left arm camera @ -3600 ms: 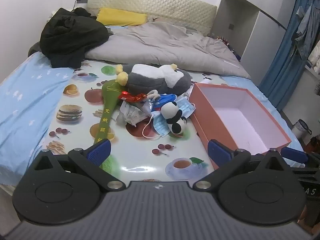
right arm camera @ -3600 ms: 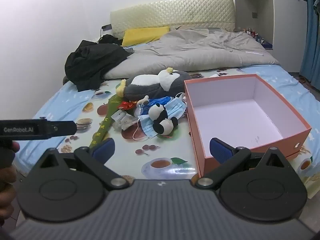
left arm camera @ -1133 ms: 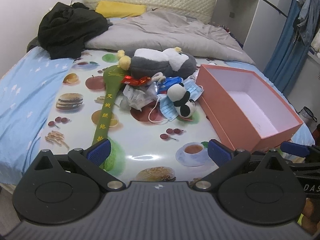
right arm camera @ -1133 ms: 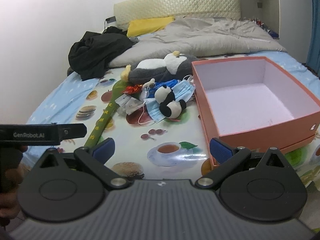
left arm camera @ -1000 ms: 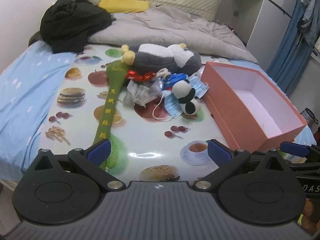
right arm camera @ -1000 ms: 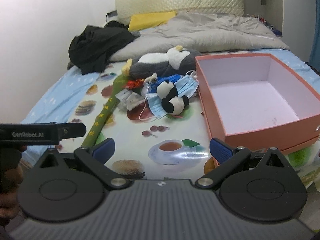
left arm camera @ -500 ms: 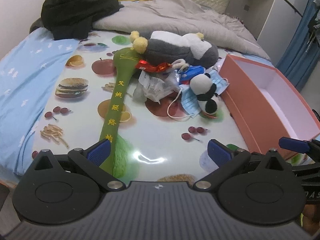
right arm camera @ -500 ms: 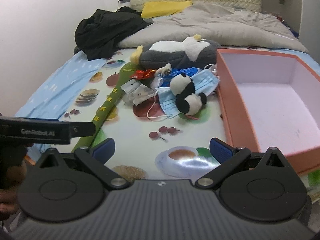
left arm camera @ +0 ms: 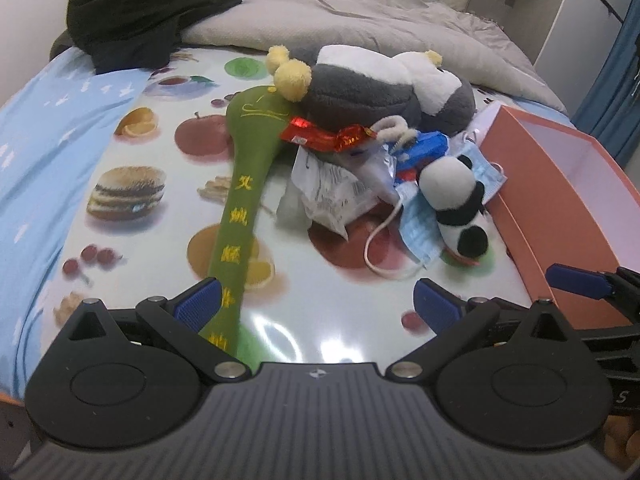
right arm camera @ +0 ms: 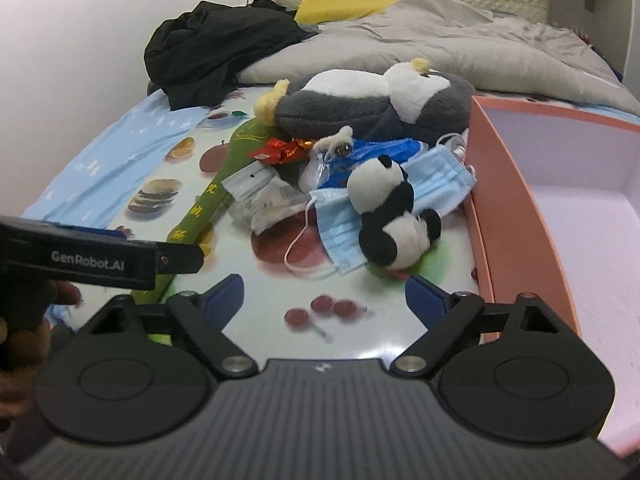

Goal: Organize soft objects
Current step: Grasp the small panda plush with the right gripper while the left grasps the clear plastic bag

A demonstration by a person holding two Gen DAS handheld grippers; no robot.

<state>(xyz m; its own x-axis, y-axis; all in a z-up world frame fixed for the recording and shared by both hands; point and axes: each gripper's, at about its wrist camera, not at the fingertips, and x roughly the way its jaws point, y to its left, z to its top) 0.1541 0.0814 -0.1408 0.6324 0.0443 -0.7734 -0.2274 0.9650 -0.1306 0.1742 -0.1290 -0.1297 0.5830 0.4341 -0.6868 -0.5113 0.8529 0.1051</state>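
A small panda plush [left arm camera: 456,196] [right arm camera: 386,208] lies on blue face masks [right arm camera: 436,188] in a pile on the bed mat. Behind it lies a big grey and white penguin plush [left arm camera: 380,84] [right arm camera: 372,96]. A long green fabric mallet [left arm camera: 244,184] [right arm camera: 208,200] lies to the left. My left gripper [left arm camera: 318,306] is open and empty, low over the mat just before the pile. My right gripper [right arm camera: 324,292] is open and empty, just before the panda. An empty salmon box [left arm camera: 568,208] [right arm camera: 560,216] stands on the right.
Red candy wrapper [left arm camera: 324,136], clear plastic packets [left arm camera: 332,192] and a blue packet [right arm camera: 372,152] mix into the pile. Black clothes [left arm camera: 148,4], a grey duvet [left arm camera: 360,12] and a yellow pillow [right arm camera: 344,2] lie at the back. The left gripper's body [right arm camera: 100,260] shows in the right wrist view.
Both grippers have moved forward and down toward the pile. Both stay open. The objects have not moved.
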